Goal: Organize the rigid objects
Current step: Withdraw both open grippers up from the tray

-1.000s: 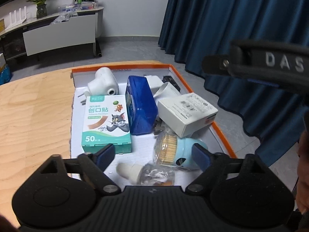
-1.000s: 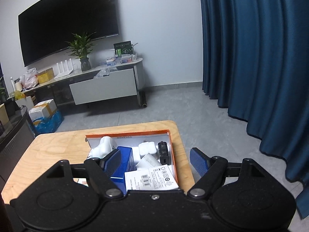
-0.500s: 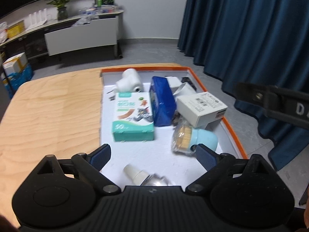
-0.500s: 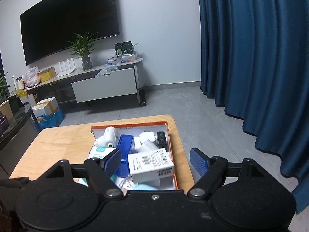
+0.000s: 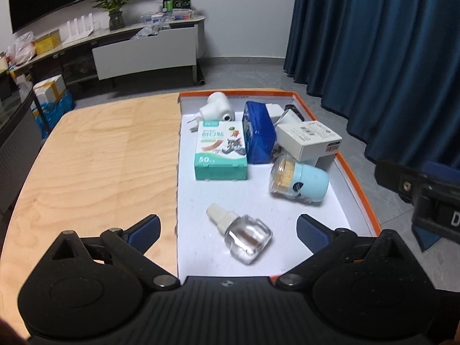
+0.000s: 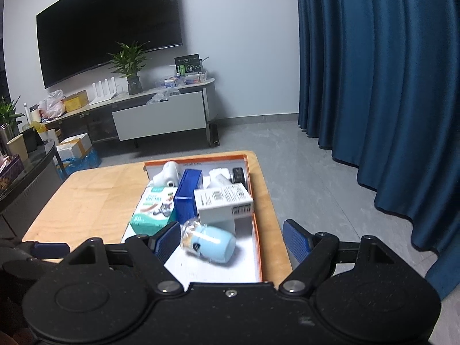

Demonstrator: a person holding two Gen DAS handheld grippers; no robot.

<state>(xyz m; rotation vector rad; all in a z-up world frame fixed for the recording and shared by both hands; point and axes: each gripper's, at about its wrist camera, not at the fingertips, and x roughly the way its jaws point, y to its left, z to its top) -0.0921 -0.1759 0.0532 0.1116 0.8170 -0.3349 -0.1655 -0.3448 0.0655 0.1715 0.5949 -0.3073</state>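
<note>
An orange-rimmed white tray (image 5: 356, 184) on a wooden table (image 5: 100, 158) holds a clear bottle with a white cap (image 5: 244, 233), a light-blue toothpick holder (image 5: 299, 181), a green plaster box (image 5: 220, 152), a blue box (image 5: 257, 135), a white barcode box (image 5: 309, 139) and a white device (image 5: 217, 109). My left gripper (image 5: 228, 231) hovers at the tray's near end, its jaws opening wide. The bottle lies loose on the tray floor between them, untouched. My right gripper (image 6: 232, 241) stands open above the tray's near right side, holding nothing, with the toothpick holder (image 6: 210, 243) below it.
The right gripper's body (image 5: 417, 195) hangs beyond the tray's right rim in the left wrist view. Bare wood stretches left of the tray. Blue curtains (image 6: 373, 86) fall at the right. A TV cabinet (image 6: 158, 115) stands against the far wall.
Both grippers have drawn back from the tray, so more of it shows. The left jaws have widened, and the clear bottle now lies farther ahead of them.
</note>
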